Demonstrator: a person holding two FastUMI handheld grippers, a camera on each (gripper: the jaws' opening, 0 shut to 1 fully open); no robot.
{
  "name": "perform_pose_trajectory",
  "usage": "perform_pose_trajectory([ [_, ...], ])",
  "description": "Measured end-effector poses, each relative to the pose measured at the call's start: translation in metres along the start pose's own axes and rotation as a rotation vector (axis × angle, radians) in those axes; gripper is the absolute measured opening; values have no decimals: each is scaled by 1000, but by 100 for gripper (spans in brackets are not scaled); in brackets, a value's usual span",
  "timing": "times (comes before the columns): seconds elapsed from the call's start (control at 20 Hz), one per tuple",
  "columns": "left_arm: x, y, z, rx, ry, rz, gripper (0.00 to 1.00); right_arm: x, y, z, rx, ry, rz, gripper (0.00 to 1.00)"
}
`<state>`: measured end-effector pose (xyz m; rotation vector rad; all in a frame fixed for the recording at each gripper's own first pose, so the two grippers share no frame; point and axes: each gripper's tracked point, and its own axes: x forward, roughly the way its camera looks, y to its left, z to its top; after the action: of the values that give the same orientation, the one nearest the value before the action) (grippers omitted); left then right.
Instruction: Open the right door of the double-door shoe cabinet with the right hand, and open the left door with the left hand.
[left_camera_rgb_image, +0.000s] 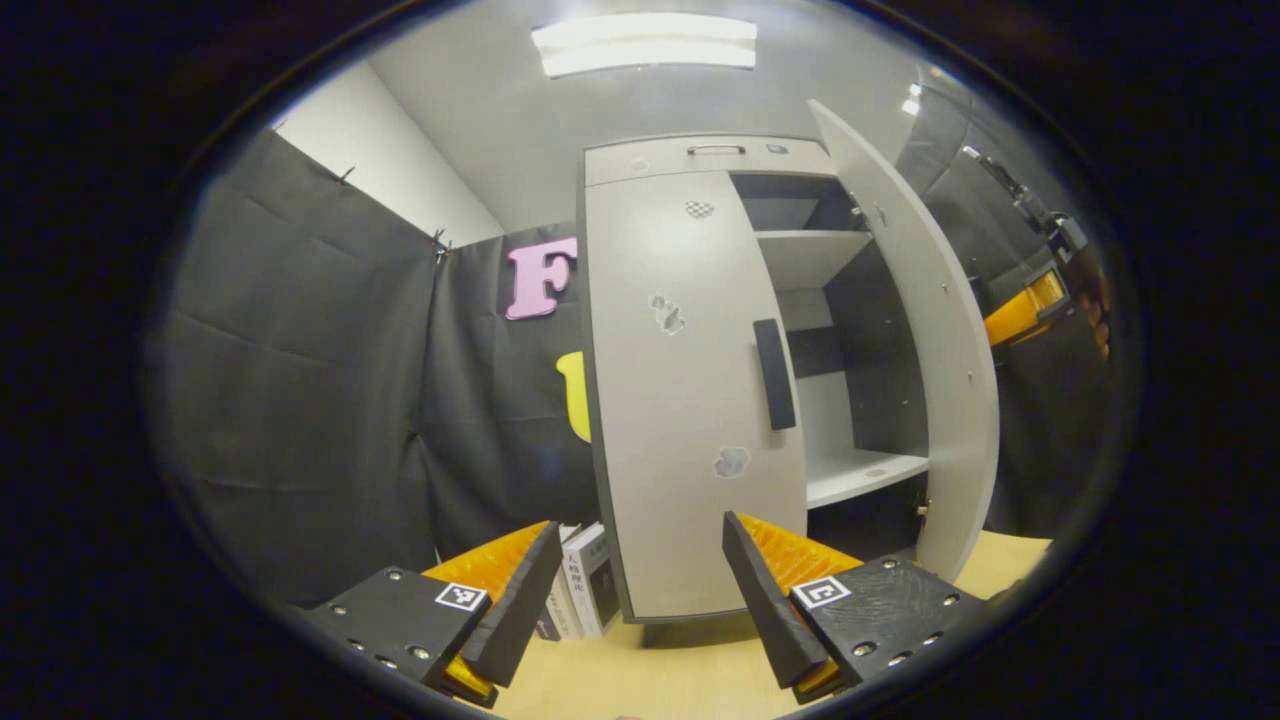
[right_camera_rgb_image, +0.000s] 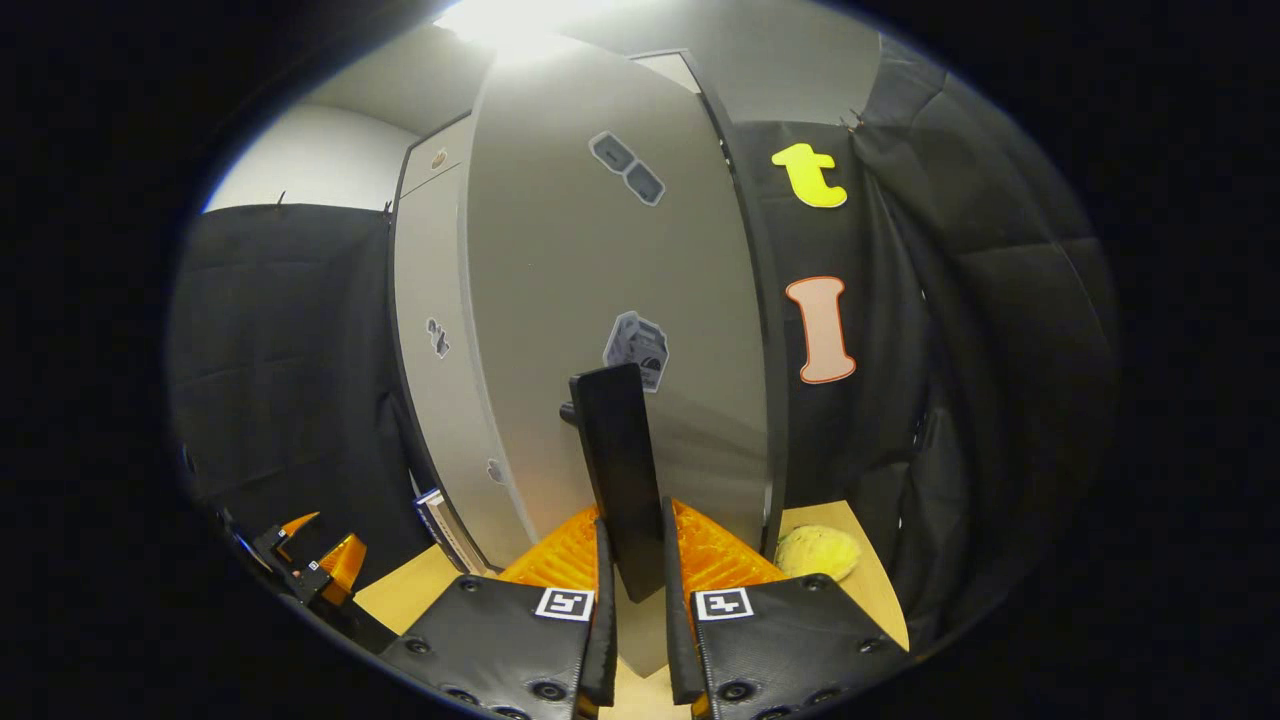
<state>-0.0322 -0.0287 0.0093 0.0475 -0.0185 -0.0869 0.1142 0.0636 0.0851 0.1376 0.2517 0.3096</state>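
The pale grey shoe cabinet (left_camera_rgb_image: 700, 160) stands straight ahead in the left gripper view. Its left door (left_camera_rgb_image: 690, 400) is closed, with a black vertical handle (left_camera_rgb_image: 775, 373) near its inner edge. The right door (left_camera_rgb_image: 930, 330) is swung out, baring the shelves (left_camera_rgb_image: 860, 475). My left gripper (left_camera_rgb_image: 640, 590) is open, short of the left door and apart from its handle. In the right gripper view my right gripper (right_camera_rgb_image: 632, 560) is shut on the right door's black handle (right_camera_rgb_image: 620, 460), with the right door (right_camera_rgb_image: 610, 300) close ahead. The left gripper (right_camera_rgb_image: 320, 570) shows low at the left there.
Several books (left_camera_rgb_image: 585, 590) lean against the cabinet's left foot on the wooden surface (left_camera_rgb_image: 680, 670). A yellow soft object (right_camera_rgb_image: 818, 550) lies on the surface behind the open door. Black cloth walls (left_camera_rgb_image: 300, 400) close in on both sides.
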Motion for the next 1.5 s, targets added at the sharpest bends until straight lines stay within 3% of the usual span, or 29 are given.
perform_pose_trajectory([
  [0.7,4,-15,-4,-2,18,-45,94,-3,-17,2,12,-36,-43,22],
  [0.95,9,-24,-3,6,22,-67,94,-6,-35,1,-32,-37,-127,19],
  [1.1,10,-32,-4,5,23,-79,94,-10,-56,4,-87,-53,-217,18],
  [1.15,11,-34,-4,2,26,-84,94,-5,-66,7,-93,-70,-249,2],
  [1.2,12,-36,-5,-5,32,-90,94,-9,-75,7,-96,-77,-273,10],
  [1.35,14,-46,-5,-17,44,-121,94,-5,-55,14,9,-123,-217,9],
  [1.45,22,-59,5,-17,36,-144,94,-6,-53,21,9,-165,-202,9],
  [1.5,35,-68,11,-21,37,-160,94,-8,-56,23,-5,-183,-207,0],
])
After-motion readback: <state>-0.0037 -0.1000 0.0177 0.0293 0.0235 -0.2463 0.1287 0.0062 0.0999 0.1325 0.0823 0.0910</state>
